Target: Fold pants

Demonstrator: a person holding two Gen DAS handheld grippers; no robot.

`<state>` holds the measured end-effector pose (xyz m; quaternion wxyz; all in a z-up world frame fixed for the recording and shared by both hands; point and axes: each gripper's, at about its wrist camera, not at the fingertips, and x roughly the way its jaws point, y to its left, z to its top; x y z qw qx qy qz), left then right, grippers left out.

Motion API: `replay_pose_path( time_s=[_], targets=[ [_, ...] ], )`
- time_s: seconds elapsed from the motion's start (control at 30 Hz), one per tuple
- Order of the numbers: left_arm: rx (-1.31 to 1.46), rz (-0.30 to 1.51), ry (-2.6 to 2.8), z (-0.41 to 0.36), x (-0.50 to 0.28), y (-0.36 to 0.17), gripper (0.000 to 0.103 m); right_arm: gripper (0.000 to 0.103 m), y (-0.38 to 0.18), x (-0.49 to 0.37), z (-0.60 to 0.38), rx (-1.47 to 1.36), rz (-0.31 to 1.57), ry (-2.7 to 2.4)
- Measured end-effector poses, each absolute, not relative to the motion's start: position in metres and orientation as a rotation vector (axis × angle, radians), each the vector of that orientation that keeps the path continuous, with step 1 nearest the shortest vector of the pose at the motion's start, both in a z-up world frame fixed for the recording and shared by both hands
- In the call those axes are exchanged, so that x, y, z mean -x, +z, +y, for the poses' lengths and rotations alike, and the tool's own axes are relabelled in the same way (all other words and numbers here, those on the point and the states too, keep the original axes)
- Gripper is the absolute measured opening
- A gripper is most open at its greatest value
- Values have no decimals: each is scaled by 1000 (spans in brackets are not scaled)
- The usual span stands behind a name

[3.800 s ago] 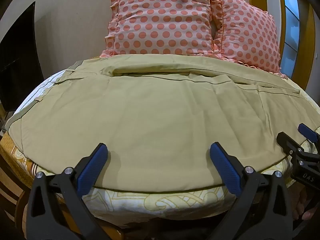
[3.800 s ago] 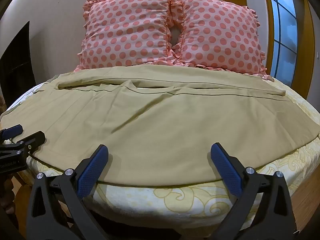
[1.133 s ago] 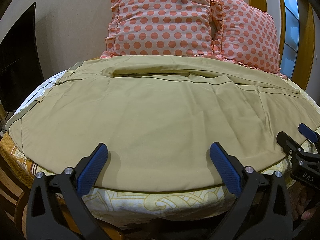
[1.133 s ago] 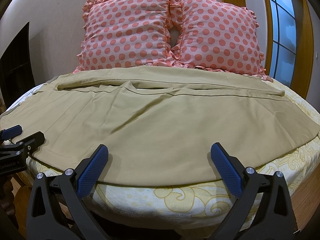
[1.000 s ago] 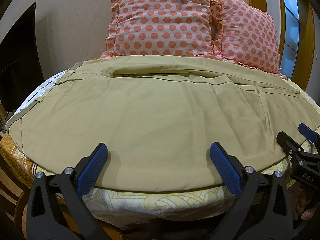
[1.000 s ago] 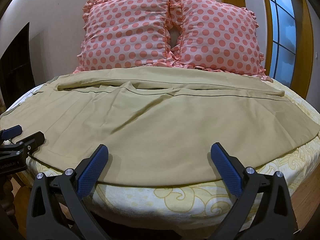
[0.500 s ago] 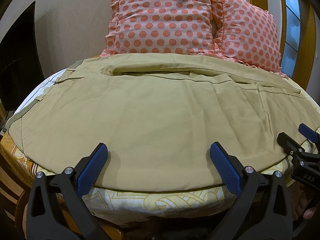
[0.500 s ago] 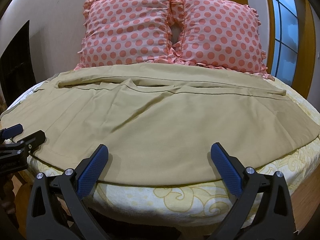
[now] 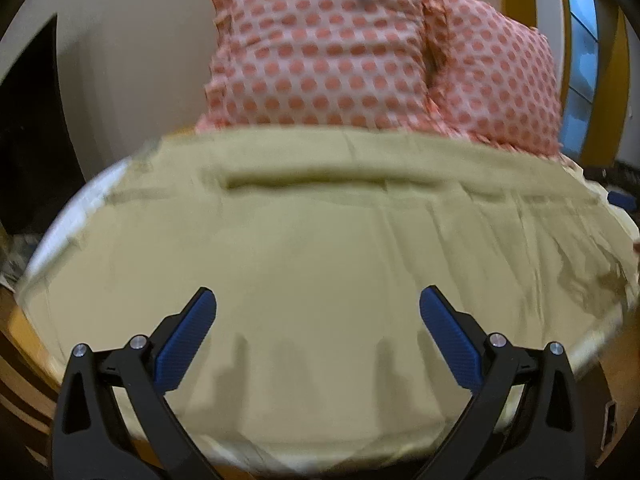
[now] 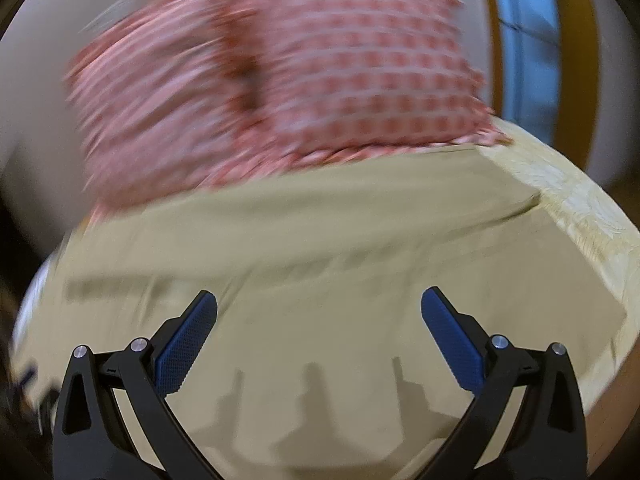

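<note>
Khaki pants (image 9: 320, 264) spread flat across bed, soft matte weave, shallow creases, long seam ridge toward far edge. My left gripper (image 9: 318, 336) and right gripper (image 10: 319, 338) both wide, empty, over near hem. Polka-dot ruffled pillows (image 9: 320, 52) behind; right view blurred, probably same pair.

Pants (image 9: 320, 264): matt khaki woven cloth, smooth with light creases. Pillows (image 9: 328, 48): soft cloth, pink with orange dots, frilled edges. Bed (image 10: 576, 196) cover: pale yellow patterned cloth. Left gripper (image 9: 318, 334) and right gripper (image 10: 319, 334): matt black plastic arms, textured blue pads (image 9: 186, 344), shiny metal screws.
</note>
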<state>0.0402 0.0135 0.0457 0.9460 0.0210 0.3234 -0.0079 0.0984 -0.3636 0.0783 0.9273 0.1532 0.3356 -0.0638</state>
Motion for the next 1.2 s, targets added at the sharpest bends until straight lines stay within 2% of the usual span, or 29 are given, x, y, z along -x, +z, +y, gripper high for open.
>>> replay_pose_path(
  time_s=[0.13,0.17,0.23,0.27,0.47,0.5,0.53,0.67,0.77,0.93,1.03,1.1,1.2],
  targets=[
    [-30,607,14,20,-77,77,101,100,71,-201,-445,-492,786,-355],
    [-19,602,22,22,-86,81,101,96,66,-219,-459,-521,804,-400],
    [8,602,39,25,-103,87,101,76,51,-264,-492,-596,848,-510],
    [25,608,43,27,-110,87,101,75,44,-281,-504,-625,861,-551],
    [90,665,35,33,-136,73,101,74,15,-338,-533,-626,896,-742],
    [100,680,32,35,-140,69,101,65,14,-343,-531,-561,906,-776],
    [109,689,27,36,-142,67,101,63,10,-347,-526,-469,935,-816],
    [204,687,-45,49,-142,64,101,15,11,-322,-528,-486,840,-755],
    [263,662,-71,58,-141,68,101,4,8,-297,-546,-616,757,-635],
    [307,591,-152,77,-138,84,101,3,34,-221,-552,-820,540,-430],
    [312,573,-150,89,-140,94,101,3,52,-137,-541,-907,413,-282],
    [320,580,-148,98,-148,99,101,3,53,-84,-525,-946,384,-255],
    [370,616,-161,113,-170,100,101,3,25,-29,-521,-1038,395,-279]
  ],
)
